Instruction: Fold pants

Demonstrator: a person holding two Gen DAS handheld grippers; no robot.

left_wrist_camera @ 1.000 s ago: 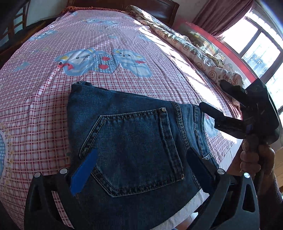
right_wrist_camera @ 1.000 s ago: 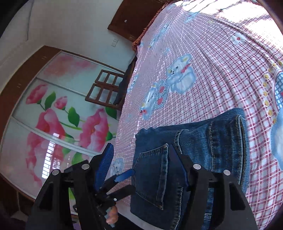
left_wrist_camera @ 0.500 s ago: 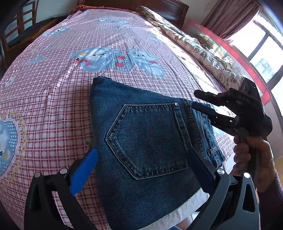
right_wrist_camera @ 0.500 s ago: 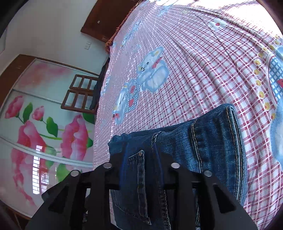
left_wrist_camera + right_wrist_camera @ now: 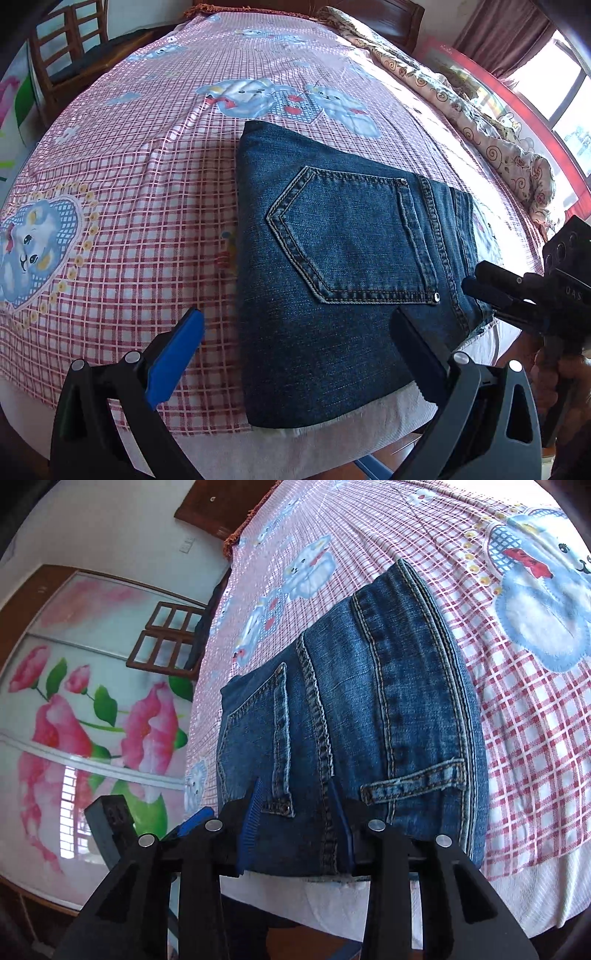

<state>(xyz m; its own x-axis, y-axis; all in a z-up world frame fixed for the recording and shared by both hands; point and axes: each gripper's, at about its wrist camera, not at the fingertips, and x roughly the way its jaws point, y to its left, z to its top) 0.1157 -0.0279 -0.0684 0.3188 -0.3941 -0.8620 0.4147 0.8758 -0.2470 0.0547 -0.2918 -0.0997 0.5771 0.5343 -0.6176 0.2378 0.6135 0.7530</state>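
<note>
Folded dark blue jeans (image 5: 343,258) lie back pocket up on the pink checked bed sheet (image 5: 147,184), near the bed's front edge. My left gripper (image 5: 295,317) hovers open over the jeans' near left corner; its blue pad (image 5: 173,362) is over the sheet and nothing is held. My right gripper (image 5: 469,277), carried by a hand (image 5: 554,373), reaches the jeans' right edge. In the right wrist view the right gripper (image 5: 297,797) has its jaws closing, with the jeans (image 5: 369,701) edge between its blue pads (image 5: 251,812). I see no bunching of the cloth there.
A rolled patterned quilt (image 5: 480,122) lies along the far right of the bed under a window. A wooden chair (image 5: 66,48) stands at the far left corner. A wardrobe door with painted pink flowers (image 5: 92,720) faces the bed's side. White mattress edge (image 5: 332,439) shows below the jeans.
My right gripper has narrowed its jaws and dropped in against the jeans' right edge. My left gripper has slid left, so its left pad is now off the jeans over the sheet.
</note>
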